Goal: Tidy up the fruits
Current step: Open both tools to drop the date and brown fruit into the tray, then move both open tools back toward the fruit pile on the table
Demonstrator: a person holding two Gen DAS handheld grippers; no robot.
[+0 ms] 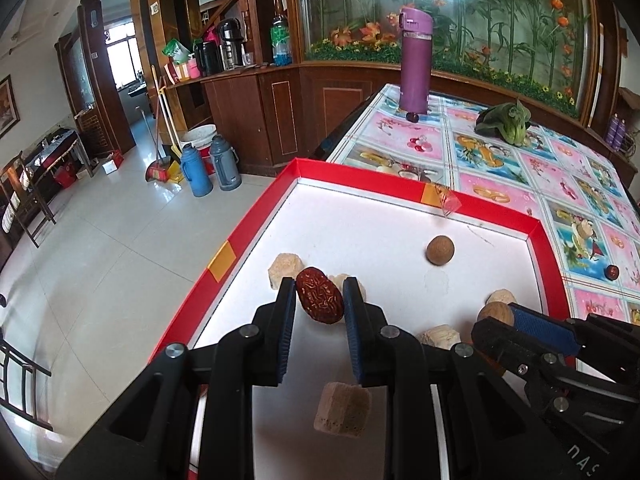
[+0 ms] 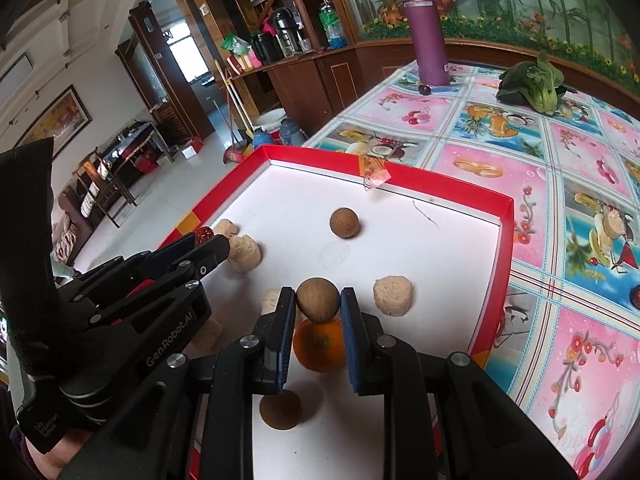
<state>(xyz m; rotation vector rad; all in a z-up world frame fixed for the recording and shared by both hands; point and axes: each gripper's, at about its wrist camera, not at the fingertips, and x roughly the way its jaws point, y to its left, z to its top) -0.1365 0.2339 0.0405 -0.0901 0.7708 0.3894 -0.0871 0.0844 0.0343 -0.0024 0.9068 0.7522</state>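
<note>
The tray's (image 2: 505, 240) far half is mostly open, with one brown ball (image 2: 344, 222) standing there. Pale chunks (image 2: 244, 253) crowd its left edge; an orange (image 2: 319, 345) and another chunk (image 2: 393, 295) block the near middle.

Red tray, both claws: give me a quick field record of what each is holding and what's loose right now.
left claw: shut on red date, above the tray floor near its left wall
right claw: shut on brown round fruit, over an orange
tray: red rim, white floor, on patterned tablecloth
loose in tray: brown ball, another brown ball, several pale chunks
outside tray: purple flask, leafy greens
</note>
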